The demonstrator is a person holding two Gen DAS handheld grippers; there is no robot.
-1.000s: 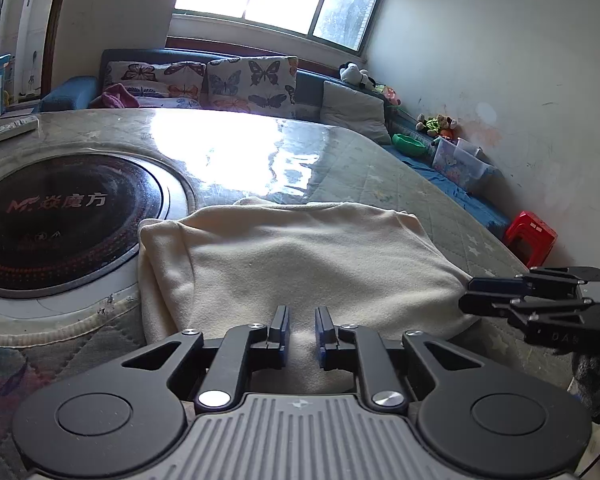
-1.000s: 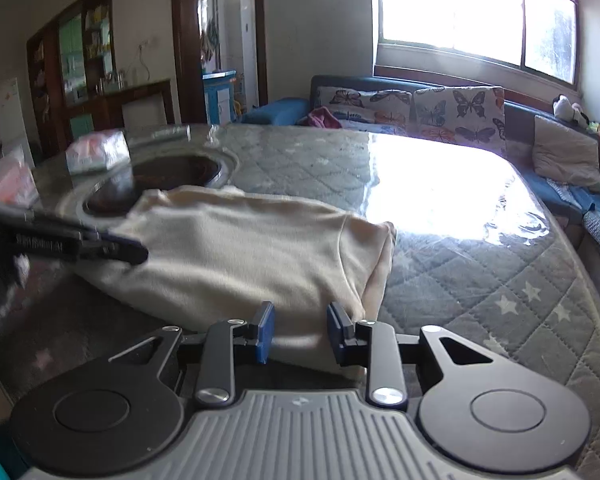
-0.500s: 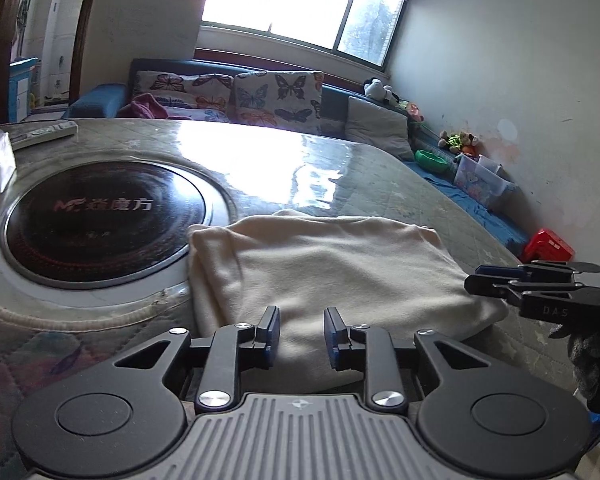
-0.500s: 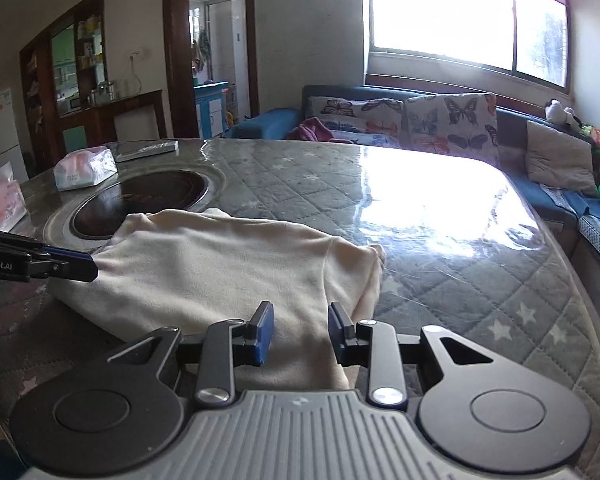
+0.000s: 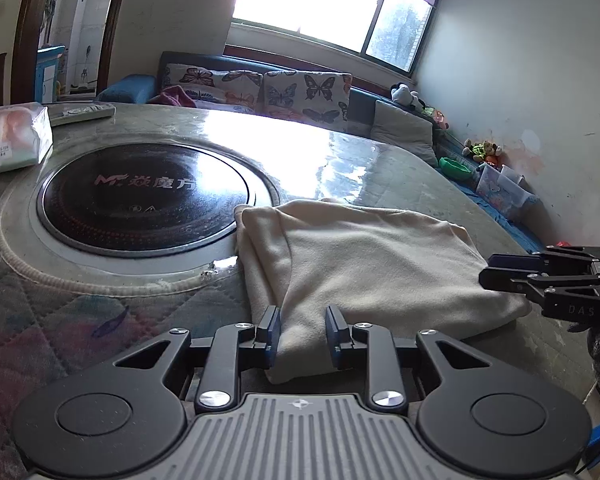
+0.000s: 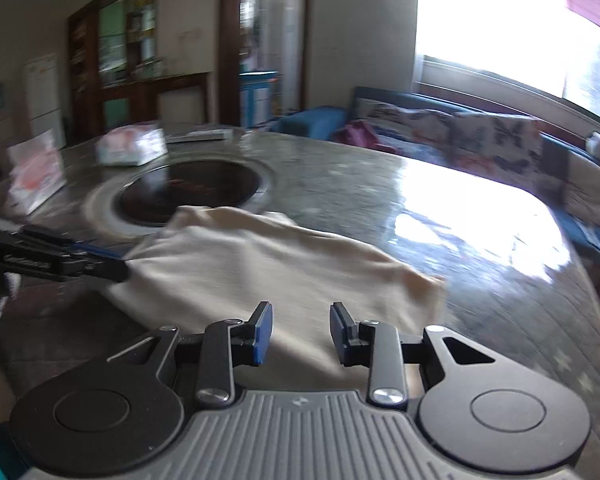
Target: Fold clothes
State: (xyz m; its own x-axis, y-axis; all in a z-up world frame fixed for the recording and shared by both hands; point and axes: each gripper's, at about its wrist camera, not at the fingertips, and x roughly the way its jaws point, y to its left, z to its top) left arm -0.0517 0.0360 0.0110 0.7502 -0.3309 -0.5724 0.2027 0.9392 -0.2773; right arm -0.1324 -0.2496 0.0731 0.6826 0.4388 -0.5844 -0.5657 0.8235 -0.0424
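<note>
A tissue pack [image 5: 14,142] and remote [image 5: 82,114] sit beyond the round cooktop [image 5: 140,196]. The folded cream garment [image 5: 372,264] lies on the table [image 5: 340,152] beside it, long axis left-right. Left gripper [image 5: 302,334] and right gripper [image 6: 300,332] hover at its near edge, both released.

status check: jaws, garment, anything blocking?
Left gripper open, right gripper open, both at near hem. Cream garment folded flat on table. Nothing blocking.

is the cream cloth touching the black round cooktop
Touching. In the left wrist view the folded cream cloth's far-left corner lies over the black cooktop's rim, with no gap.
</note>
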